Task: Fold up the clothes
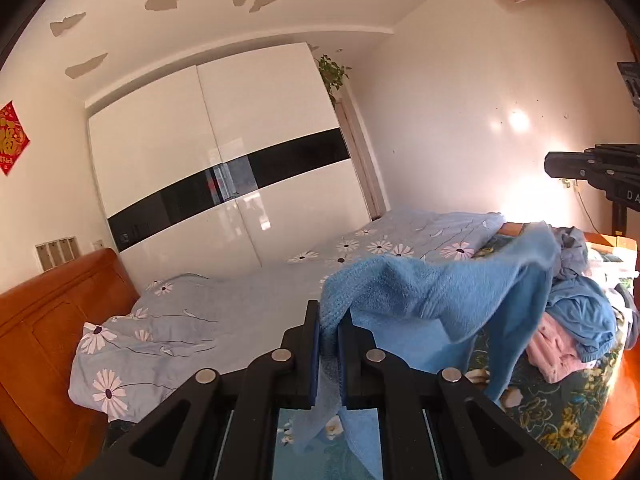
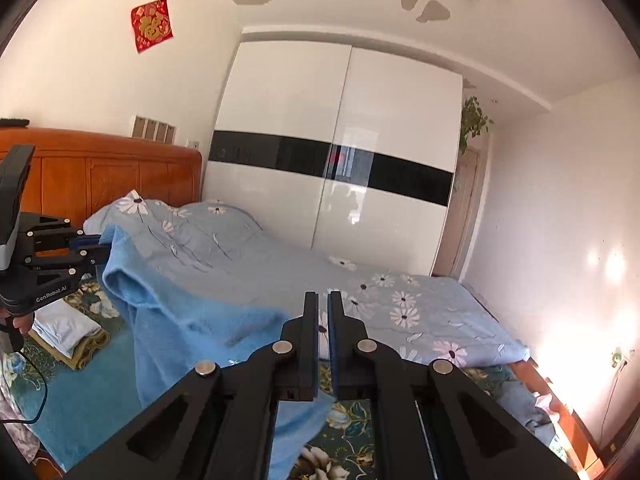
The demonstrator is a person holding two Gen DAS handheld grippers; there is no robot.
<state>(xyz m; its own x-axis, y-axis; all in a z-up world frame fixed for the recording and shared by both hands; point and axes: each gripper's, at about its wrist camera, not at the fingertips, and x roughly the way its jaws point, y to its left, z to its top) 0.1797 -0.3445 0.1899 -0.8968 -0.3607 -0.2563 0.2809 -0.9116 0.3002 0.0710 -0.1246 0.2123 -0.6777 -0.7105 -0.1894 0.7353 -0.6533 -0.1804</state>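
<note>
Left wrist view: left gripper (image 1: pixel 329 322) has its jaws closed on an edge of the blue knitted garment (image 1: pixel 440 292), whose cloth is pinched between the blue pads and hangs below them.
Garment position: lifted off the bed, stretched between the two grippers and sagging in the middle (one sleeve dangles toward the patterned bedspread (image 1: pixel 560 412)).
Right gripper, seen from the left: right gripper (image 1: pixel 550 164) shows as a black body at the right edge, held level; its grip cannot be read from this side.
Right wrist view: right gripper (image 2: pixel 323 312) has its jaws nearly together; the garment (image 2: pixel 192 304) drapes from under its left finger, and the pinch itself is hidden by the fingers.
Left gripper, seen from the right: left gripper (image 2: pixel 100 250) clamps the garment's far corner, with a person's hand (image 2: pixel 20 322) on the handle below.
Clothes pile: heap of blue and pink clothes (image 1: pixel 572 320) lies on the bed, right of the garment.
Folded stack: folded items (image 2: pixel 68 332) lie on the bedspread under the left gripper.
Bedding: pale blue daisy quilt (image 2: pixel 280 264) lies bunched behind the garment.
Background: white wardrobe (image 2: pixel 340 152) with a black band, wooden headboard (image 2: pixel 112 172).
</note>
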